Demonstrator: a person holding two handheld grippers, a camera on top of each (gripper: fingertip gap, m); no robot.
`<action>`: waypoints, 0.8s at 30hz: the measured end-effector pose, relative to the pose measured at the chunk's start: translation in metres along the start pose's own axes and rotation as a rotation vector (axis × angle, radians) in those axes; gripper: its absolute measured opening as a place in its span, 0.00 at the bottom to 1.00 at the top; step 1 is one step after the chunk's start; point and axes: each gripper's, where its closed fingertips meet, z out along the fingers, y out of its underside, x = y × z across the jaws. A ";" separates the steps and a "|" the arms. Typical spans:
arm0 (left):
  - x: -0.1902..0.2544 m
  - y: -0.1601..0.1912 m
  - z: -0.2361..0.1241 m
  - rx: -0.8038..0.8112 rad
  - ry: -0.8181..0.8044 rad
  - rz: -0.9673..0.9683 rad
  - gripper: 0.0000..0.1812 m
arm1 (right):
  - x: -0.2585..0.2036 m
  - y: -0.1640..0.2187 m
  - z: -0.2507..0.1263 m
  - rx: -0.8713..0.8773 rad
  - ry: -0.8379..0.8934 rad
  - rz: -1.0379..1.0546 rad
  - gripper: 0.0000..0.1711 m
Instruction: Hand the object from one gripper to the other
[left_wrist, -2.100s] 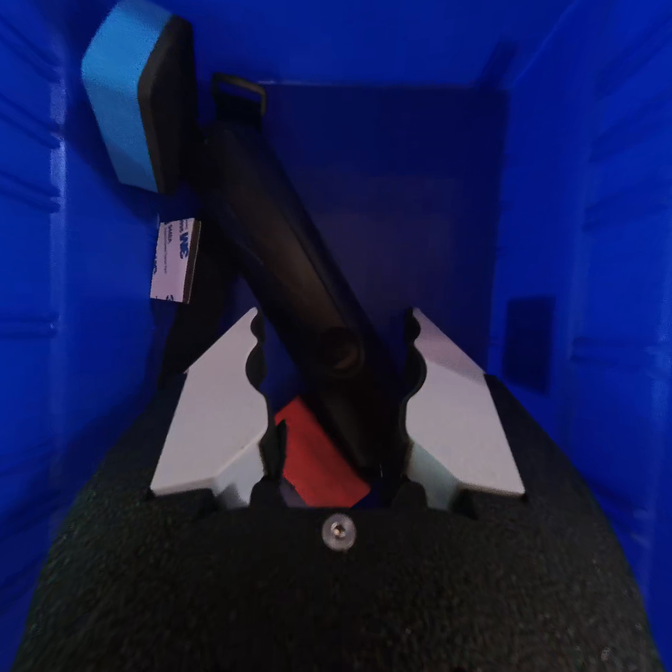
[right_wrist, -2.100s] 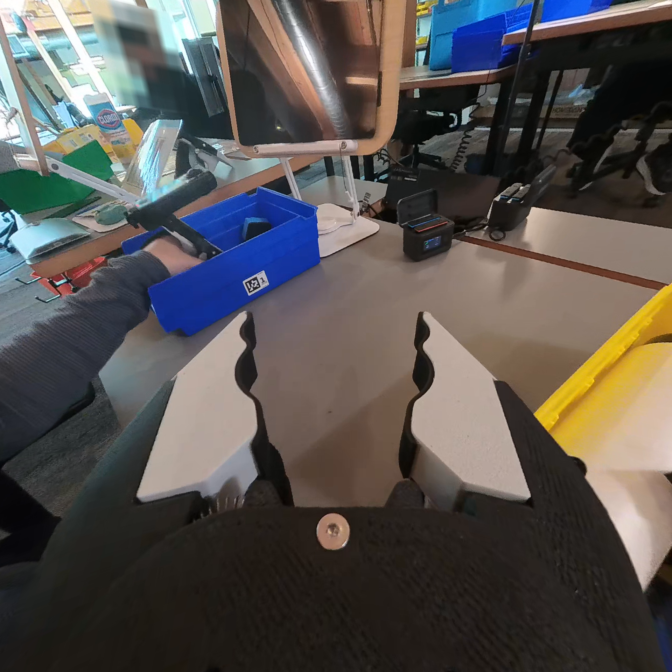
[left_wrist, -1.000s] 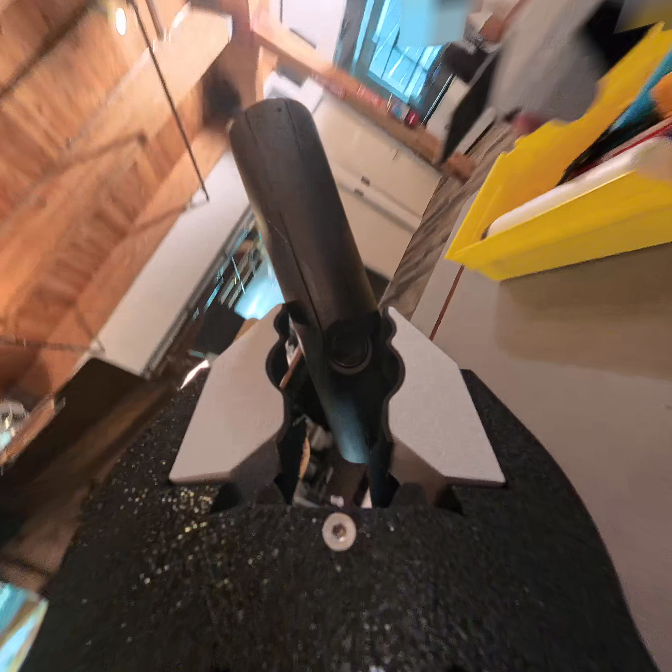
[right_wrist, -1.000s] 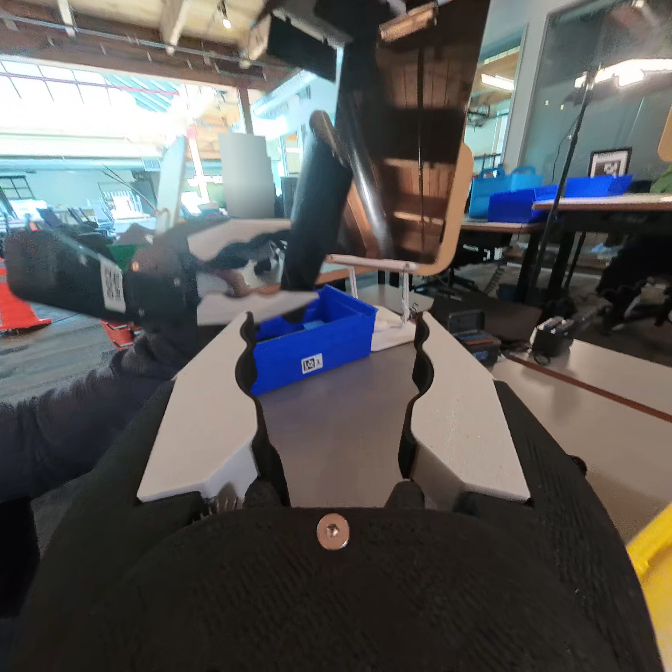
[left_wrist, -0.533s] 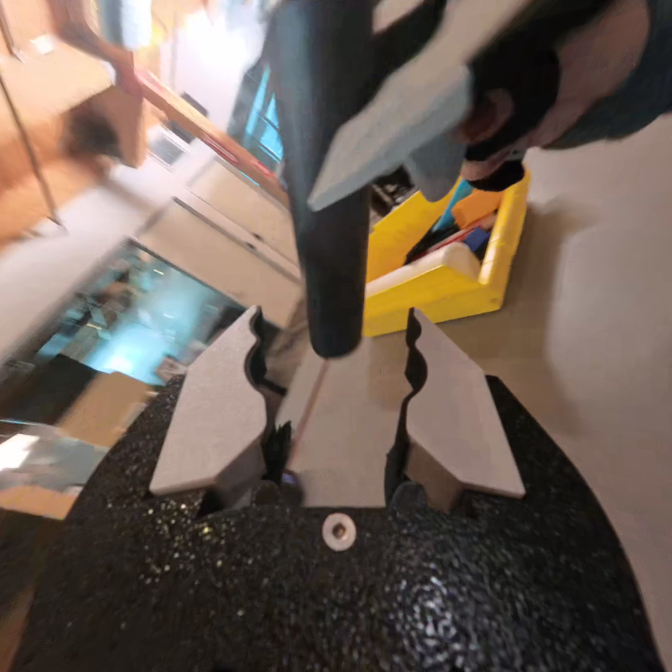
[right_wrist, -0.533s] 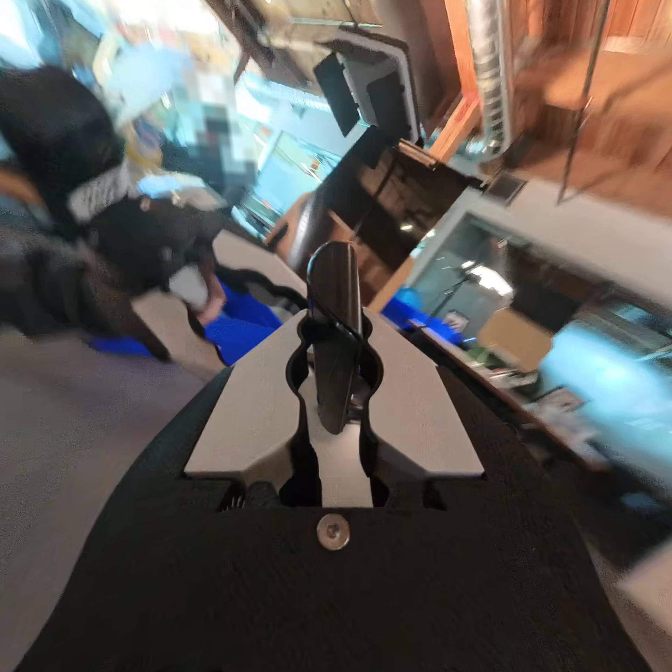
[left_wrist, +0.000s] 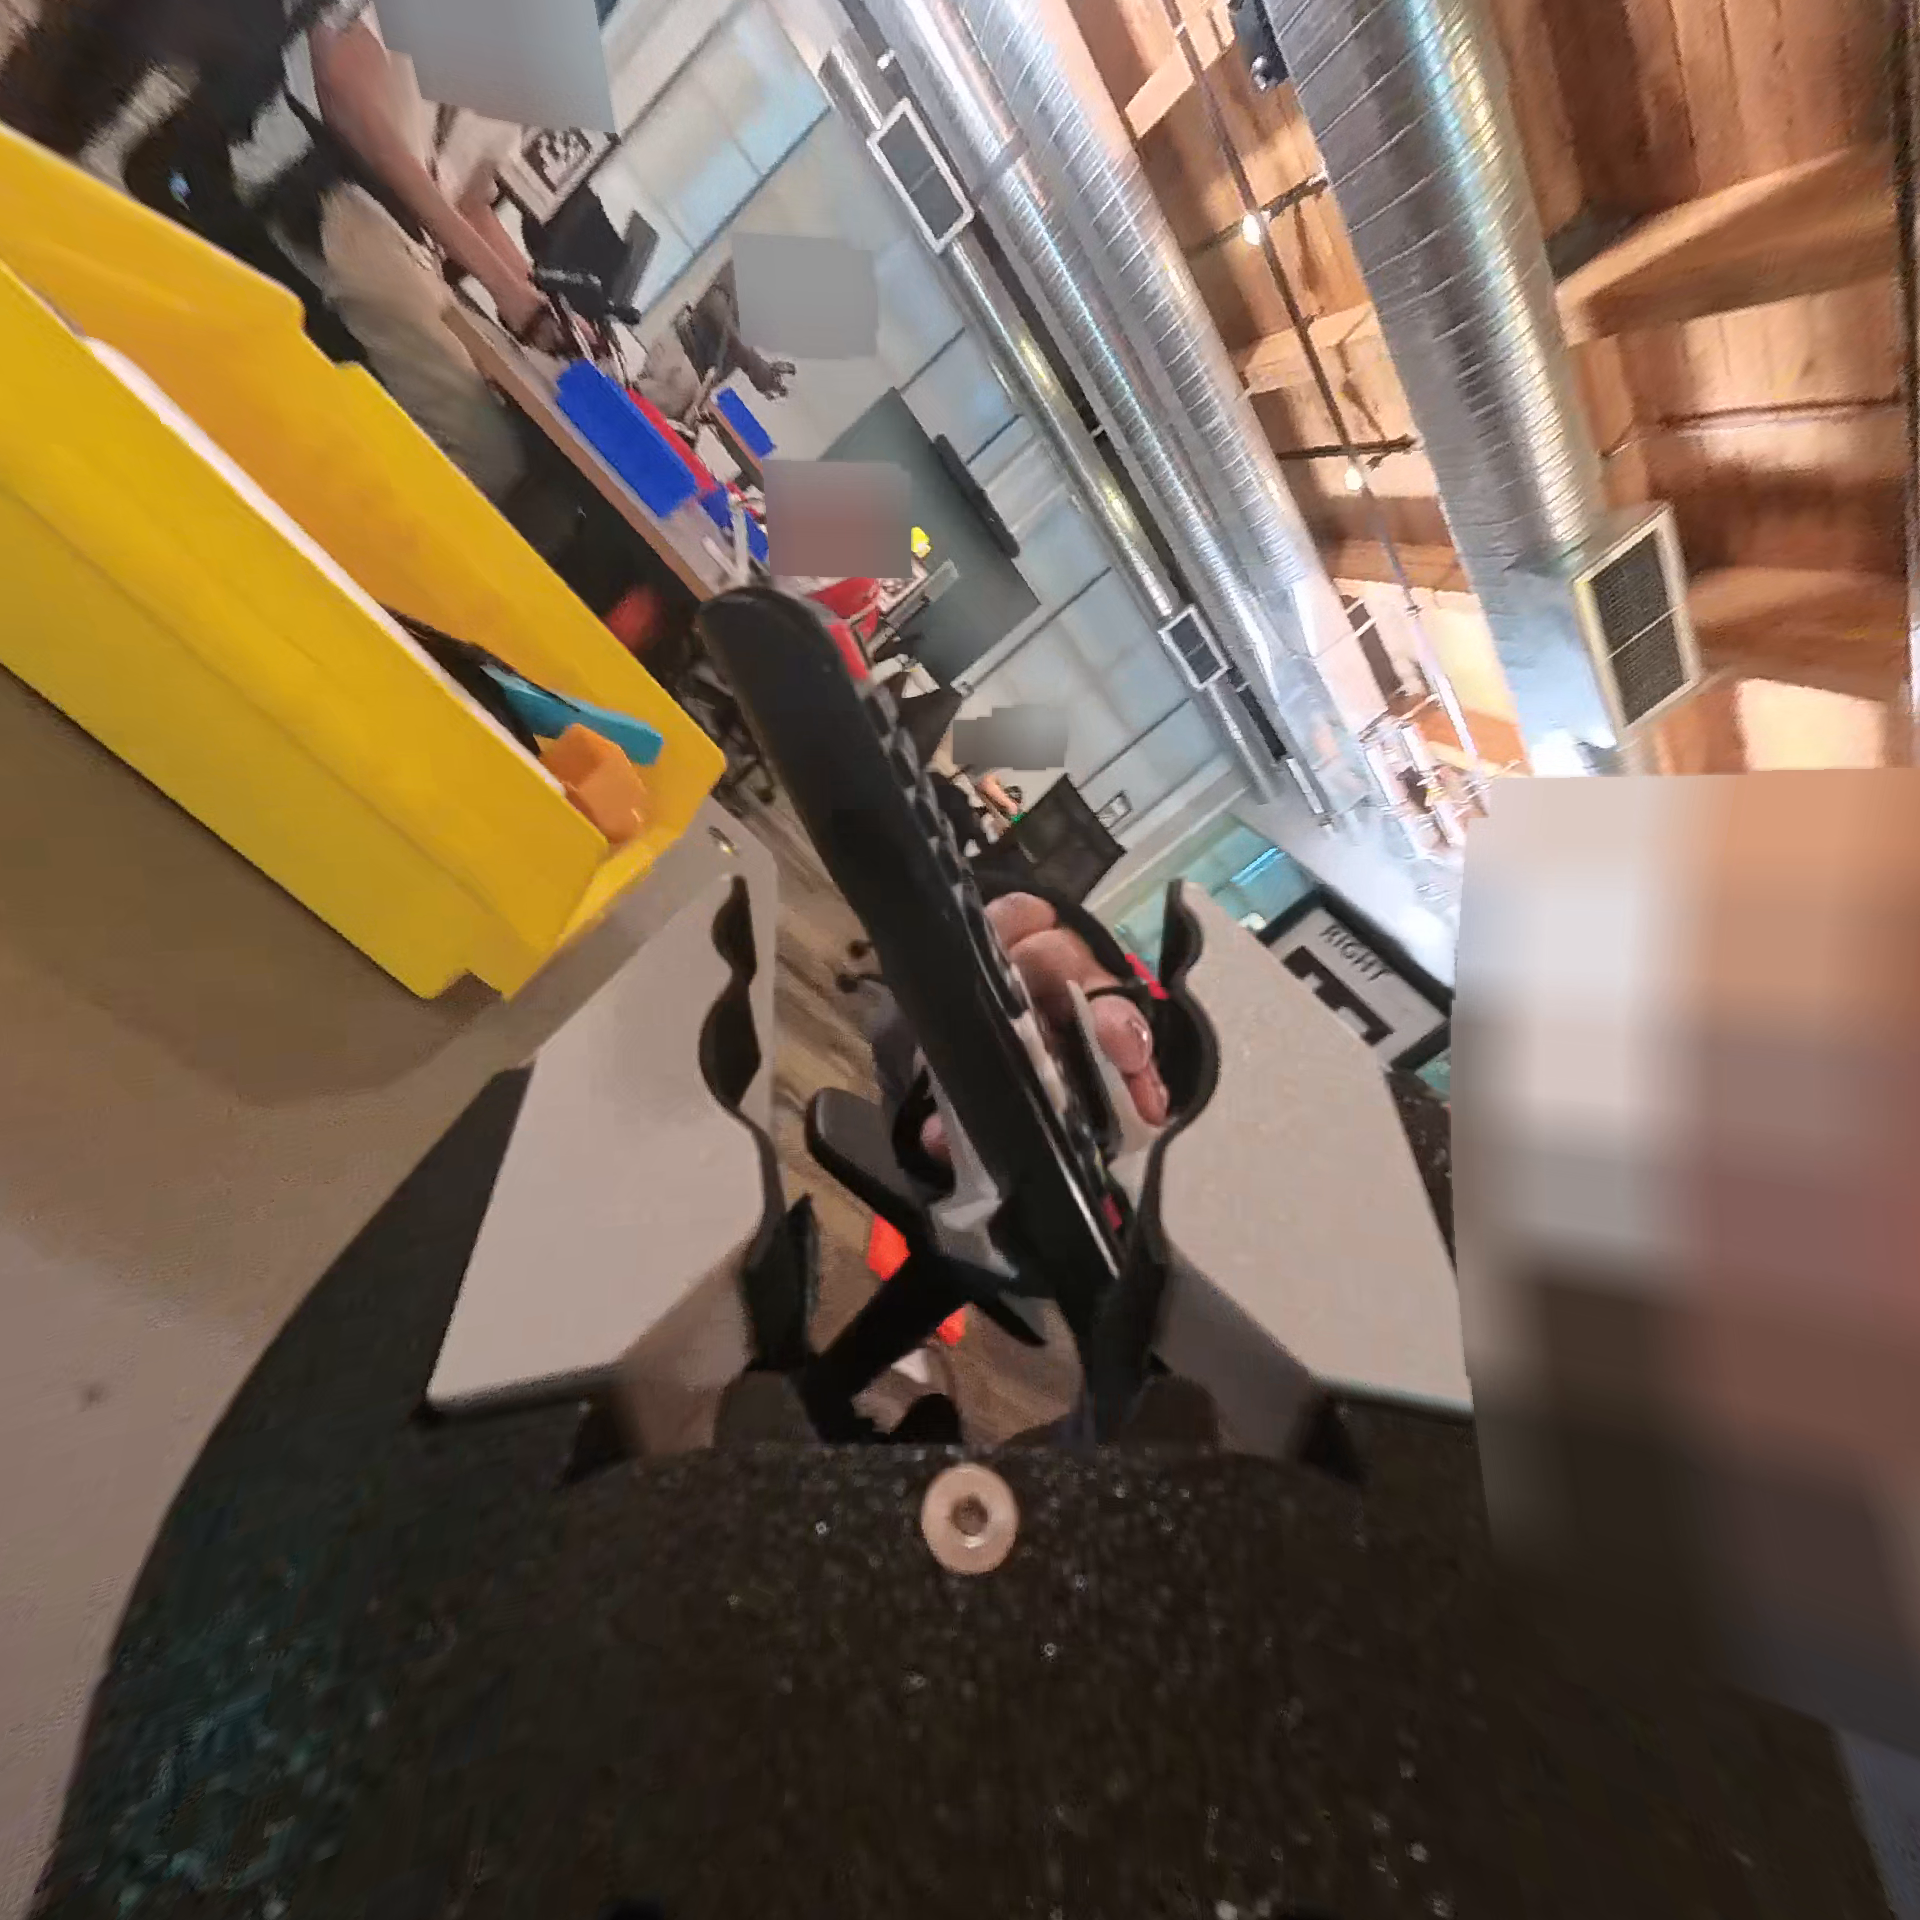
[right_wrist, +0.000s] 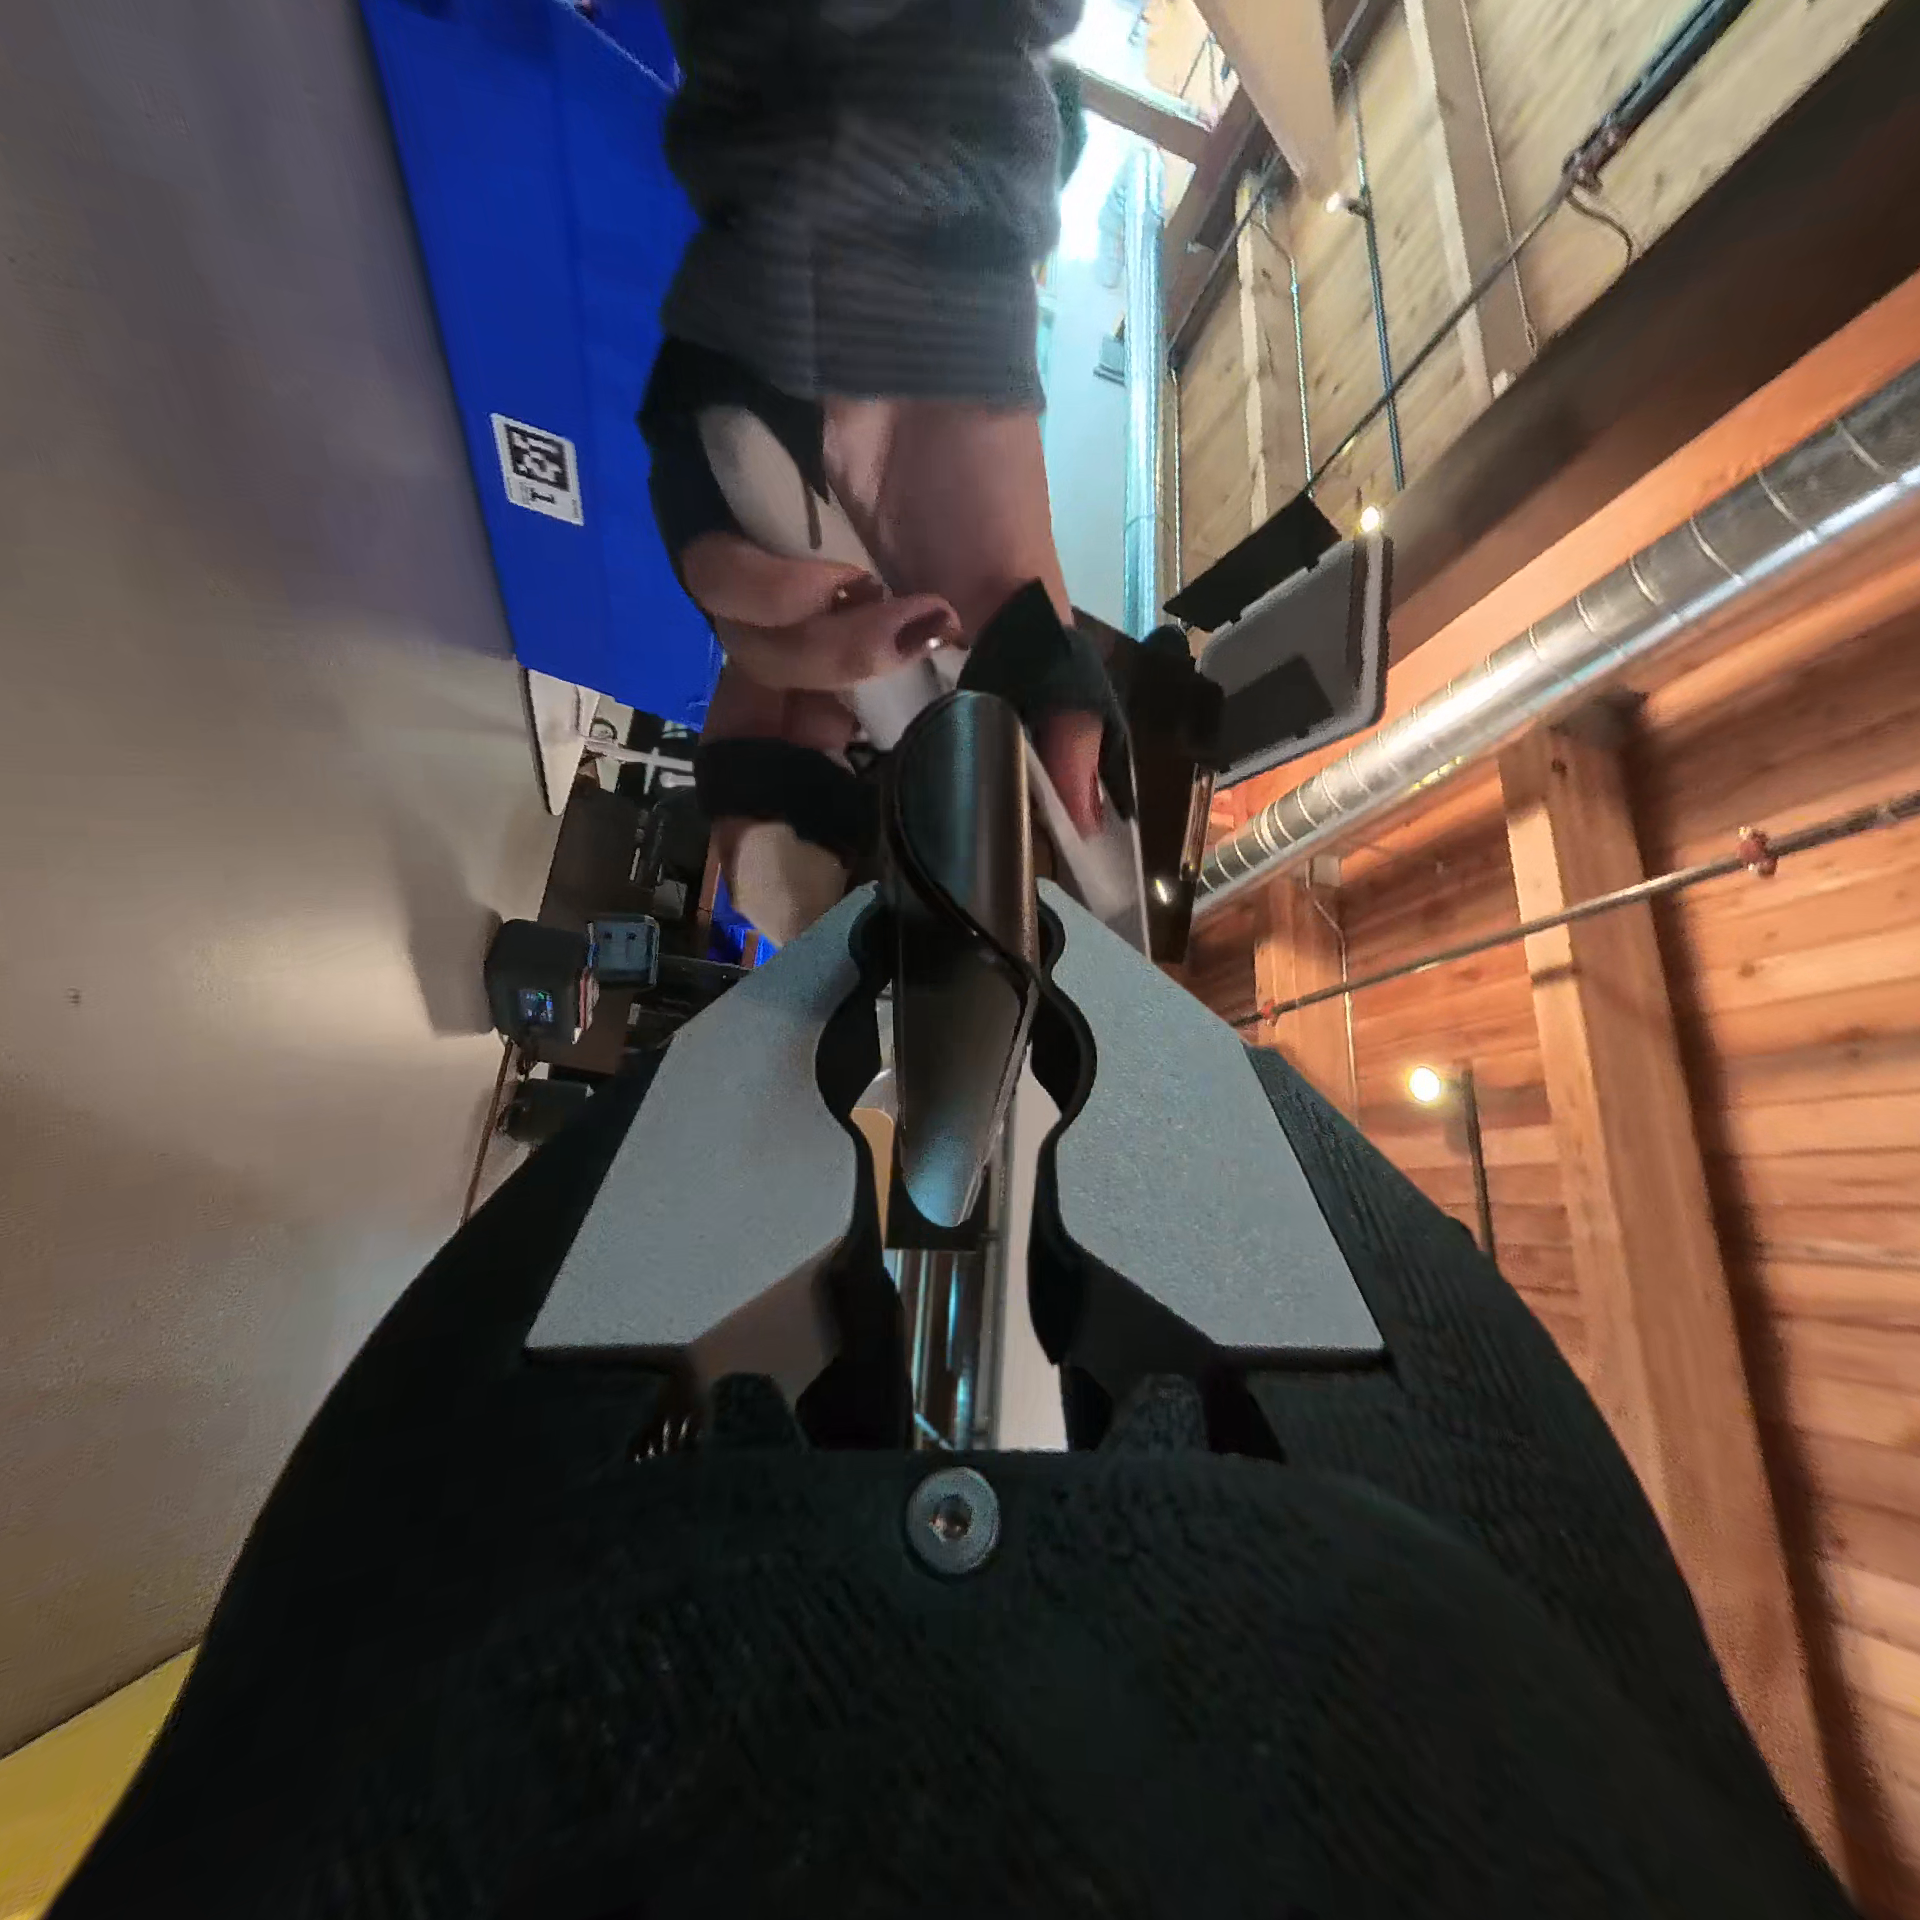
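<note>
Where the long black plastic remote-like object (right_wrist: 961, 997) passes between the grey fingers of the right gripper (right_wrist: 961, 940), its lower end is hidden behind the scalloped black pads, and its far end is cut off from sight by the person's hand (right_wrist: 831, 623) beyond it. That gripper is clamped on the object, both pads pressing its sides. From the right wrist camera the object's long axis runs straight away along the fingers, a curved seam showing on its glossy back.

Seen from the left wrist camera, the same object (left_wrist: 894, 914) slants from the lower right up toward the upper left, its rounded tip pointing at the yellow plastic bin (left_wrist: 312, 665) that sits on the grey table (left_wrist: 156, 1143). The left gripper (left_wrist: 961, 909) stands spread wide, with clear gaps between its pads and the object, grasping nothing. The object's lower end, with the far gripper's white fingers and a hand's fingertips (left_wrist: 1127, 1049) round it, is crowded and hard to separate. Its button face is only partly visible.

Contents of the yellow bin are mostly hidden by its wall; a teal piece (left_wrist: 582, 717) and an orange piece (left_wrist: 603, 790) poke up at its near corner. A blue plastic bin (right_wrist: 540, 312) lies beside the hand in the right view.
</note>
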 end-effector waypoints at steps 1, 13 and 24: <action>0.000 0.000 0.001 0.009 0.025 -0.027 0.39 | -0.002 -0.003 0.001 0.006 -0.002 -0.016 0.13; 0.009 -0.035 -0.022 0.261 0.088 0.143 0.10 | -0.010 0.039 0.000 -0.068 -0.070 0.448 0.47; 0.018 -0.050 -0.034 0.364 0.040 0.238 0.10 | 0.003 0.035 0.006 0.239 -0.435 2.048 0.48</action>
